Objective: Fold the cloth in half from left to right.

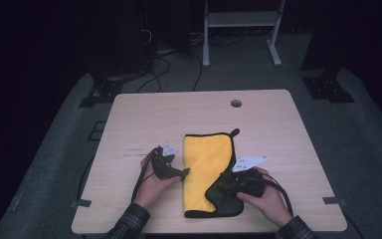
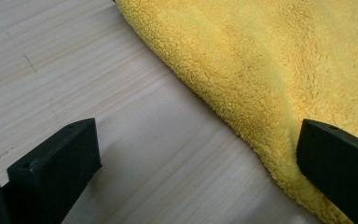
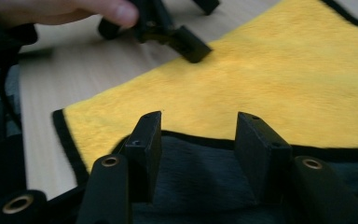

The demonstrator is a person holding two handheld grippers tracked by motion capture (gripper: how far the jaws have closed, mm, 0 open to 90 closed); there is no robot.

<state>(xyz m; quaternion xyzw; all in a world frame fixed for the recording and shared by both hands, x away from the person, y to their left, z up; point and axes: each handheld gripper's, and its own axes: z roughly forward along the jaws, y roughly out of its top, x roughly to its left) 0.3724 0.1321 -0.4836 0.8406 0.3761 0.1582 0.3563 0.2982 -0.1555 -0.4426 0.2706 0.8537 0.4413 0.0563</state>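
Note:
A yellow fleece cloth (image 1: 206, 157) with black trim lies folded on the wooden table (image 1: 144, 114). Its near right corner is turned over and shows a dark underside (image 1: 226, 201). My left gripper (image 1: 183, 172) stands open at the cloth's left edge. In the left gripper view one jaw is over bare wood and the other over the cloth's (image 2: 261, 60) edge, the left gripper (image 2: 196, 135) holding nothing. My right gripper (image 1: 224, 184) hovers over the turned corner (image 3: 200, 182), jaws apart, with no fabric pinched in the right gripper (image 3: 198, 130). Beyond it the left gripper (image 3: 186, 42) touches the yellow cloth (image 3: 270, 79).
A cable hole (image 1: 236, 103) sits near the table's far edge. Grey tape tabs (image 1: 82, 203) mark the table's near sides. A white metal frame (image 1: 238, 20) and loose cables (image 1: 159, 64) stand on the floor behind the table.

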